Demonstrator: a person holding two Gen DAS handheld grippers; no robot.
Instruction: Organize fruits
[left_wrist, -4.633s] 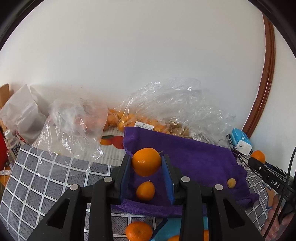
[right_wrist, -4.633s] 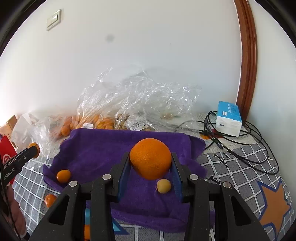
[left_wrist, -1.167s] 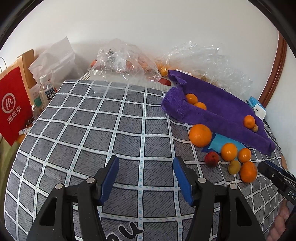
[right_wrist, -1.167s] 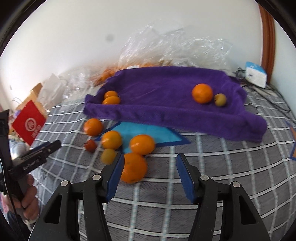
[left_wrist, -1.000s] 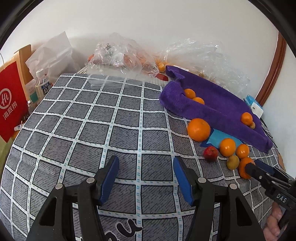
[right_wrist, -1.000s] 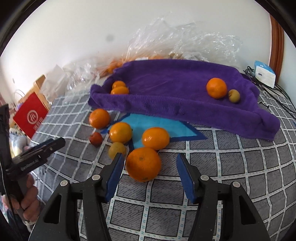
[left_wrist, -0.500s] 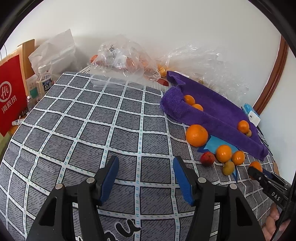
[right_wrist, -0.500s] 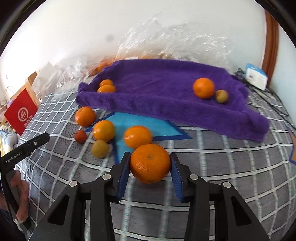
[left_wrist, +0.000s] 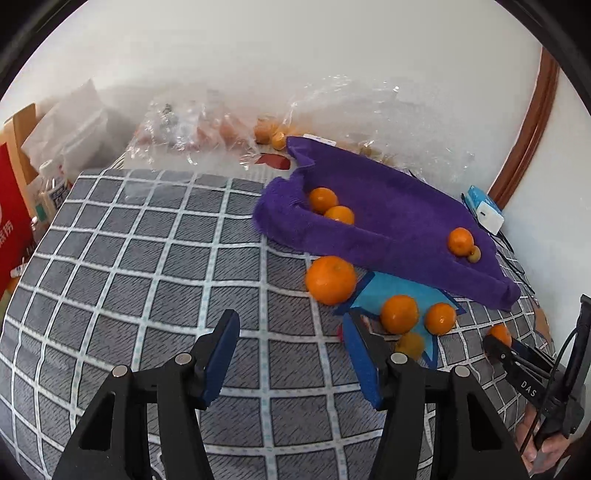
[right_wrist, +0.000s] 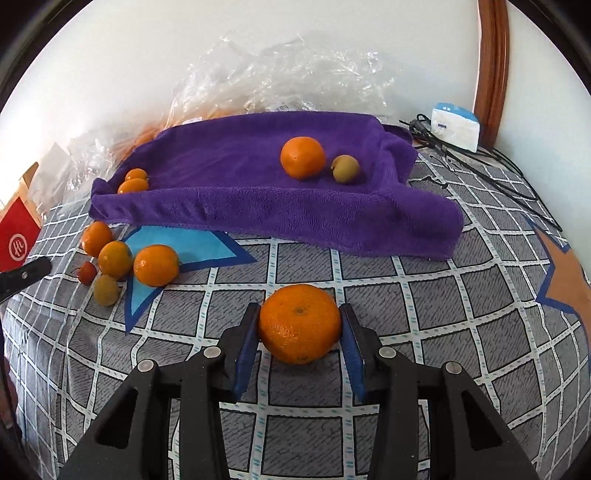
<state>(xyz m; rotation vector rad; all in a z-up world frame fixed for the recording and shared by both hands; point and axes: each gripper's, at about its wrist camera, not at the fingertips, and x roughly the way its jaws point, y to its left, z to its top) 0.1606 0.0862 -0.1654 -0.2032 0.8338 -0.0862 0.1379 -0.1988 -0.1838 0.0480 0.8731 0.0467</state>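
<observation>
Behind open left gripper (left_wrist: 290, 345) finger, red fruit (right_wrist: 86, 272) half-hidden; right gripper (right_wrist: 300, 326) clamps orange (right_wrist: 299, 323).

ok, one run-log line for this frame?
right gripper: shut on large orange | left gripper: open, empty | purple towel: four fruits | checked cloth: five loose
</observation>
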